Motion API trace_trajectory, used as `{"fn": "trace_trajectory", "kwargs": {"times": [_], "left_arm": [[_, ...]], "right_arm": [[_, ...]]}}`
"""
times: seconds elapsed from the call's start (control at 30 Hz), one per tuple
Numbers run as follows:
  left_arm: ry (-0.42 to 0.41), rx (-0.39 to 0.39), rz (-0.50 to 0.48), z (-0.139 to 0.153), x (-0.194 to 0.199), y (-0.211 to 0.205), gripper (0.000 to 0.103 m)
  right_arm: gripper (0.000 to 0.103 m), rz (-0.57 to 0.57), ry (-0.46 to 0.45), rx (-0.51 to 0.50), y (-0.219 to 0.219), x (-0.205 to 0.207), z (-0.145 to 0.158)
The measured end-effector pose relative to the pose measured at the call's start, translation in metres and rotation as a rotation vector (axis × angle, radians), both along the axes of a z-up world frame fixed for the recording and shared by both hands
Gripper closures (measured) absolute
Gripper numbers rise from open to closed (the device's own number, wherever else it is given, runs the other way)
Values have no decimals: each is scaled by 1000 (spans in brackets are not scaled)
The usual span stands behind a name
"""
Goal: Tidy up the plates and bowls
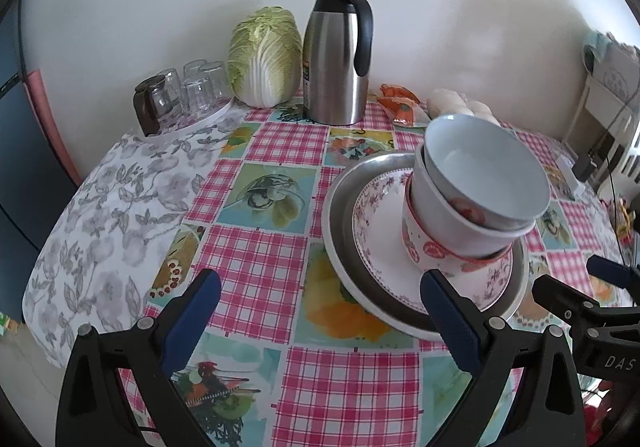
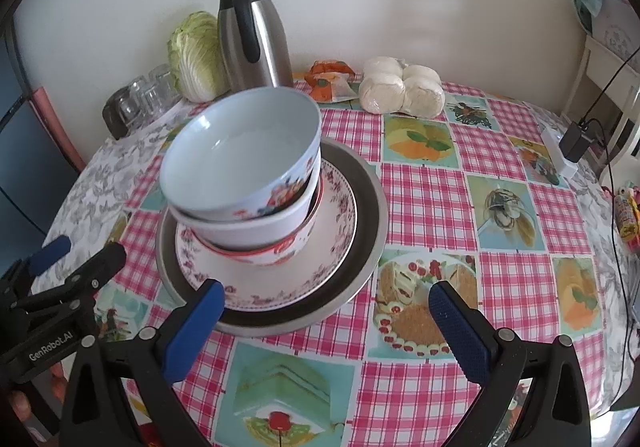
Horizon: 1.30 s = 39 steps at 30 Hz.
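Note:
One stack stands on the checked tablecloth: a metal plate (image 1: 340, 215) (image 2: 370, 207), a floral plate (image 1: 380, 235) (image 2: 340, 215) on it, then three nested bowls. The top pale-blue bowl (image 1: 488, 167) (image 2: 244, 155) sits tilted in a white bowl (image 1: 460, 235) (image 2: 248, 231), which rests in a red-patterned bowl (image 1: 428, 251) (image 2: 280, 253). My left gripper (image 1: 320, 283) (image 2: 88, 247) is open and holds nothing, just left of the stack. On the stack's near right side, my right gripper (image 2: 328, 287) (image 1: 568, 275) is open too, its left finger over the plate rims.
At the back by the wall stand a steel thermos jug (image 1: 336, 59) (image 2: 256, 35), a cabbage (image 1: 264, 55), upturned glasses (image 1: 188, 95) on a tray, orange packets (image 2: 330, 81) and wrapped buns (image 2: 400, 91). A charger with cables (image 2: 576, 139) lies at the table's right edge.

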<state>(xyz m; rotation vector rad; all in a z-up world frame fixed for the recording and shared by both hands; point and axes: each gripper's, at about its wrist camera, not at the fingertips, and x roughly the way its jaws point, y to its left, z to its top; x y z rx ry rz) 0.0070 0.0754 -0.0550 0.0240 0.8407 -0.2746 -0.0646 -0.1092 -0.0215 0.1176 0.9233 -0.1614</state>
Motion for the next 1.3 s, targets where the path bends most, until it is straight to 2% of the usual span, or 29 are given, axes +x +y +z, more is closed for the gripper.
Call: {"fn": "trace_trajectory", "kwargs": {"times": [0.2,0.43,0.67,1.3], "left_arm": [[-13,51,-29,-11,-3,-1,3],[3,23,-35,-19,-2,7,3],[-3,54,-64,-25,-3,4,3],[4,44,-88,-27,-3,2,3]], "right_arm": [[0,15,26,-32,7,-4,-7],[0,40,53,-61,15,-9,-15],[0,53,70,-77,18,-10,-20],[0,47,95,-90,15,-5,-26]]}}
